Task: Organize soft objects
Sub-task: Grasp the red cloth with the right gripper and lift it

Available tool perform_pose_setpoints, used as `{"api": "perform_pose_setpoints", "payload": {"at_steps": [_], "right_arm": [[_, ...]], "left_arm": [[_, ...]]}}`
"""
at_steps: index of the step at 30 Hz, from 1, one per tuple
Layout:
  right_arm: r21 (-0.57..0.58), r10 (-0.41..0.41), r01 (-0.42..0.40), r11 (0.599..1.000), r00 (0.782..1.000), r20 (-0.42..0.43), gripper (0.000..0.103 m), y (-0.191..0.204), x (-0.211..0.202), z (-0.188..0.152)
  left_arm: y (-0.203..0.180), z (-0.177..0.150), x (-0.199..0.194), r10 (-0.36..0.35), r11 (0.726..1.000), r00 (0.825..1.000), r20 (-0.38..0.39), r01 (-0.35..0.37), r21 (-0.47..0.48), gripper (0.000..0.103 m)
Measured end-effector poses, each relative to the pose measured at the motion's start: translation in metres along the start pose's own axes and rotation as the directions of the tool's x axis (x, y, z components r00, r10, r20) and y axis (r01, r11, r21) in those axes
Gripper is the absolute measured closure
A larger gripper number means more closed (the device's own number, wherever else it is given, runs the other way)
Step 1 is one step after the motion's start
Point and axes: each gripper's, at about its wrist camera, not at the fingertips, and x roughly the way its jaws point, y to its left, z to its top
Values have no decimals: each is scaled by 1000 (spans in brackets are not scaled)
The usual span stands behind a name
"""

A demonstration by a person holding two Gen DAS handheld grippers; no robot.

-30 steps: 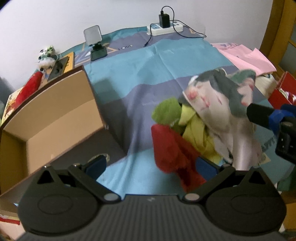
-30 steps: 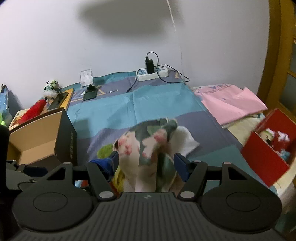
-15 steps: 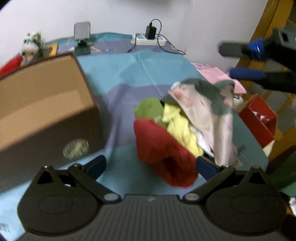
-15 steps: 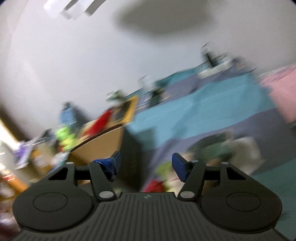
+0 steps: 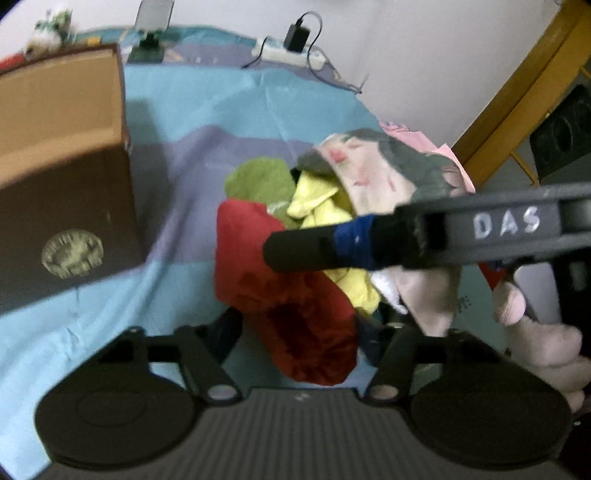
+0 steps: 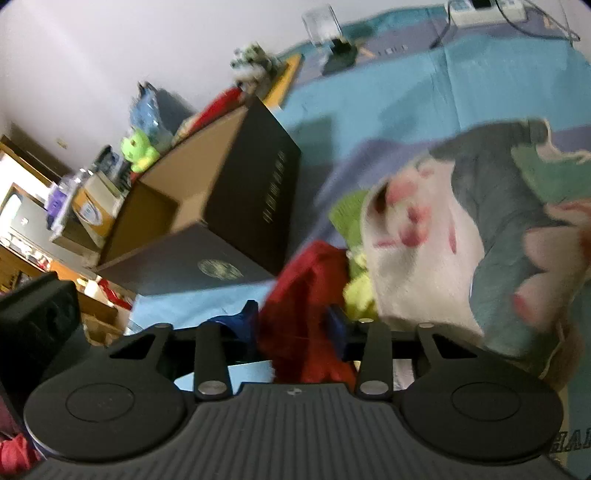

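A heap of soft cloths lies on the blue striped sheet (image 5: 221,103): a red cloth (image 5: 295,295) in front, then a yellow cloth (image 5: 321,203), a green cloth (image 5: 258,177) and a cat-print cloth (image 5: 388,166) on top. My left gripper (image 5: 299,339) hangs low over the heap. Its jaws are closing with the red cloth's near end between them, a little gap still showing at the left pad. My right gripper (image 6: 291,325) comes in from the right, jaws closing, both blue pads against the red cloth (image 6: 306,288). One of its fingers (image 5: 314,251) crosses the left wrist view.
An open cardboard box (image 5: 66,206) with dark outer walls stands left of the heap, also seen as the box (image 6: 221,192). A power strip (image 5: 288,51) and a small stand (image 5: 151,22) sit by the far wall. Pink fabric (image 5: 436,140) and a wooden frame (image 5: 517,92) lie to the right.
Both grippers sank toward the heap and their jaws narrowed. The right gripper swung in from the upper right and now reaches across the red cloth.
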Motion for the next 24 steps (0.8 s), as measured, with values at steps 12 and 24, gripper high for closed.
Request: {"api": "perform_pose_setpoints", "payload": {"at_steps": [12,24], "right_arm": [[110,152,-153,982,988,24,103,-3,-16,0],[-134,357,-331,934,845,398,103,132,-74,68]], "left_arm": [[-7,10,-47,-47,995,991,123,36,94,88],[26,93,-211,-158,928,870,466,-30,371,88]]}}
